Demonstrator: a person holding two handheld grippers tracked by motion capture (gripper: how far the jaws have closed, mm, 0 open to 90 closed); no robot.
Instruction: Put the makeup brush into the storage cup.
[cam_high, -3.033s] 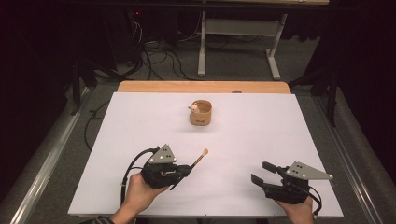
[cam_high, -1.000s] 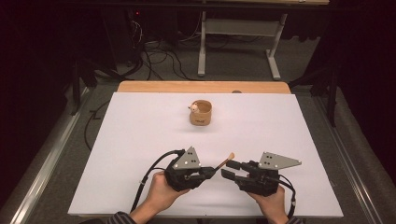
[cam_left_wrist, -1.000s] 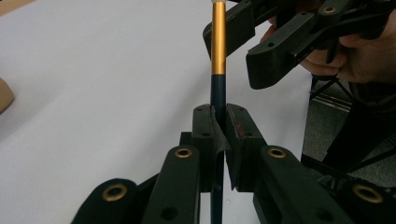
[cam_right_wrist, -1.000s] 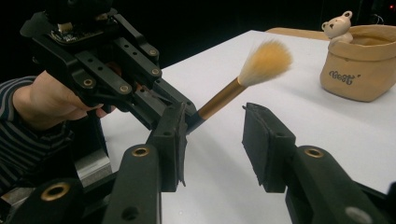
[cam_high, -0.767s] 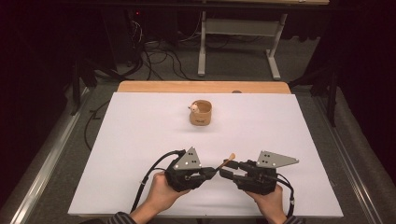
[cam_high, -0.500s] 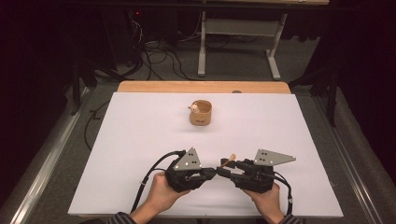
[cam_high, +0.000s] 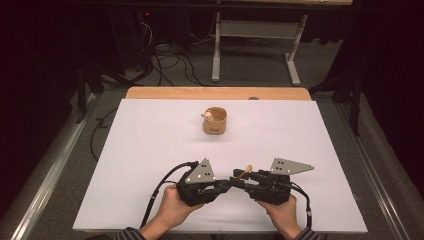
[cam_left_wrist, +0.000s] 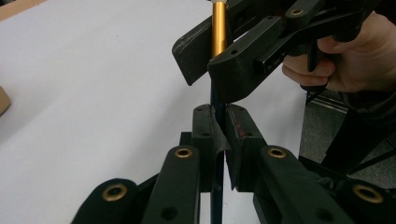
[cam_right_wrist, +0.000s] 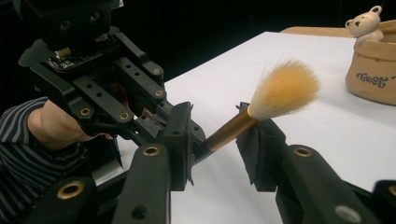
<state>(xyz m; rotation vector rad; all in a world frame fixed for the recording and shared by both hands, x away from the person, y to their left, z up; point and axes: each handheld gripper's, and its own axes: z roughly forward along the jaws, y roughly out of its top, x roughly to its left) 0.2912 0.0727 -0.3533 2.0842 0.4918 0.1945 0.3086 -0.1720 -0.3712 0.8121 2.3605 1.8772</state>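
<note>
Compared with three seconds earlier, when the two hands were lying well apart near the table's front edge, both grippers are now meeting nose to nose at front centre of the white table (cam_high: 150, 150). The left gripper (cam_high: 224, 185) is clamping its jaws tight on the dark handle of a makeup brush (cam_high: 244, 172); in the left gripper view that handle (cam_left_wrist: 215, 100) is passing upright between the closed pads. The right gripper (cam_high: 239, 181) is facing it; its jaws have just been closing and are standing at a narrow gap on either side of the brush's gold ferrule (cam_right_wrist: 229, 128), one pad just beside it, firm contact not yet discernible. The pale bristles (cam_right_wrist: 285, 88) are fanning out beyond the right gripper's jaws. Farther back, near the table's middle, a small tan pot (cam_high: 216, 121) is standing upright, well apart from both grippers; a little bear figure (cam_right_wrist: 363, 23) is perching on its rim, and what lies inside cannot be told.
</note>
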